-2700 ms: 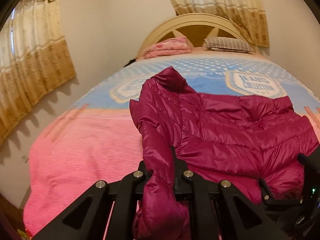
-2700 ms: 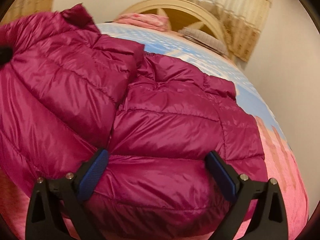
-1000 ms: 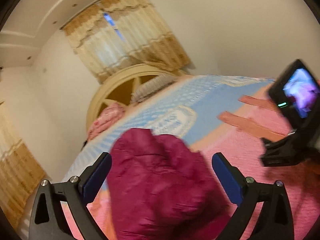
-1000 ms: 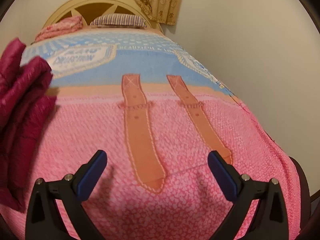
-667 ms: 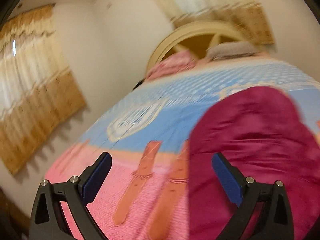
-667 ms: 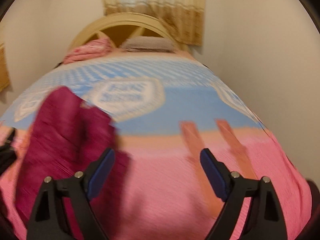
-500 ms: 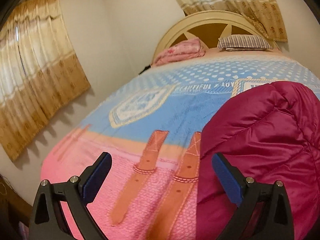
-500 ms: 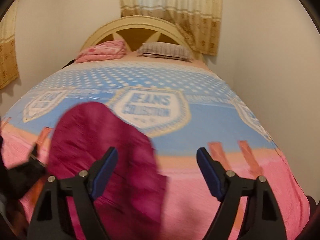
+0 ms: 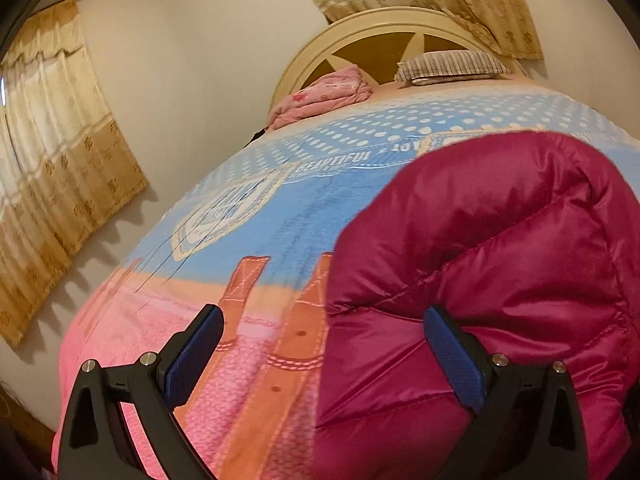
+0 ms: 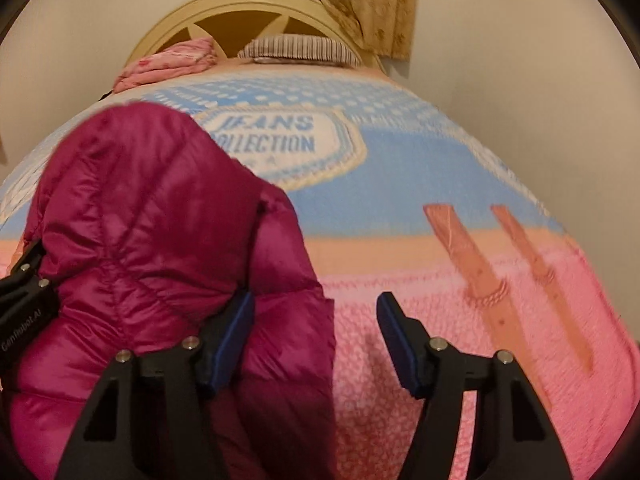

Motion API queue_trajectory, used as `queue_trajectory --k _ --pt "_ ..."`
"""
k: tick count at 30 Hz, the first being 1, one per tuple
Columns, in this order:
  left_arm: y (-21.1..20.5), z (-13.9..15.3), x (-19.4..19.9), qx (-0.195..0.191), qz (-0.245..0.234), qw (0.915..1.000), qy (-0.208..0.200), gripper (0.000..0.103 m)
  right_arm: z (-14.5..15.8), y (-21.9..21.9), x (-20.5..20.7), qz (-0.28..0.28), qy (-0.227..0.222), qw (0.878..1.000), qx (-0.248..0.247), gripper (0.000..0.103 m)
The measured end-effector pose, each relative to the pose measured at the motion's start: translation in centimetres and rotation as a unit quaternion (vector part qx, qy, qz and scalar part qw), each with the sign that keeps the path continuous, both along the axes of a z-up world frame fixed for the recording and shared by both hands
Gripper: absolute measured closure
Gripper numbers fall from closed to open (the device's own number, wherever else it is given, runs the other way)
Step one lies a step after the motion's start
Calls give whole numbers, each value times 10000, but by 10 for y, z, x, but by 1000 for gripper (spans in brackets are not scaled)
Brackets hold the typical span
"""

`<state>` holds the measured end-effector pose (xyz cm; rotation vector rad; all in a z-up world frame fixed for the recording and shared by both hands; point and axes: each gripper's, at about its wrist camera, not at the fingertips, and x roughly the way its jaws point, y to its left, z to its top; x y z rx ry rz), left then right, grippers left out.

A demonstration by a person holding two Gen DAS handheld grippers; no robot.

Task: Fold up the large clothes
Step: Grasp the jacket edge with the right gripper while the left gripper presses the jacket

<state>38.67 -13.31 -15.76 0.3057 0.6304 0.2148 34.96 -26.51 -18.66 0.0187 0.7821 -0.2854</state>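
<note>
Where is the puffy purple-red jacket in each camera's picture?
Left wrist view: the jacket fills the right side, its left edge between the open jaws.
Right wrist view: the jacket fills the left side.
Shared landmark: the striped pillow by the headboard.

A home bedroom: a bed (image 9: pixel 280 216) with arched headboard (image 9: pixel 384 44) and pillow (image 9: pixel 452 65) ahead of the claw, curtains (image 9: pixel 60 152) left.

jacket (image 9: pixel 500 248): 1 | bed (image 9: pixel 248 216): 1 | pillow (image 9: pixel 452 62): 1 | folded blanket (image 9: pixel 324 96): 1 | hand-held grippers: 2 (left hand-held gripper (image 9: pixel 320 354), right hand-held gripper (image 10: pixel 316 344))
</note>
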Motion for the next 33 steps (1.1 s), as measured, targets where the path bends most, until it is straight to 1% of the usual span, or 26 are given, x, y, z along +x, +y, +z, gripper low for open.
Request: queue_trajectory --k 2,9,15,21,33 --pt "-5 -4 2 76 31 10000 -1 2 -2 2 1 1 4 10000 -51 37" --pt "-13 -14 7 109 23 9999 76 2 -13 6 -3 -30 -12 9999 -128 37" --pt "-21 -23 11 277 38 9995 121 2 -16 6 -3 -68 58 9998 -150 37" --pt "-24 -27 12 349 42 9993 145 2 -18 6 4 -56 142 9997 -179 37" --pt "-20 -30 16 148 -5 9995 289 2 -23 9 9 -18 292 9993 -244 37"
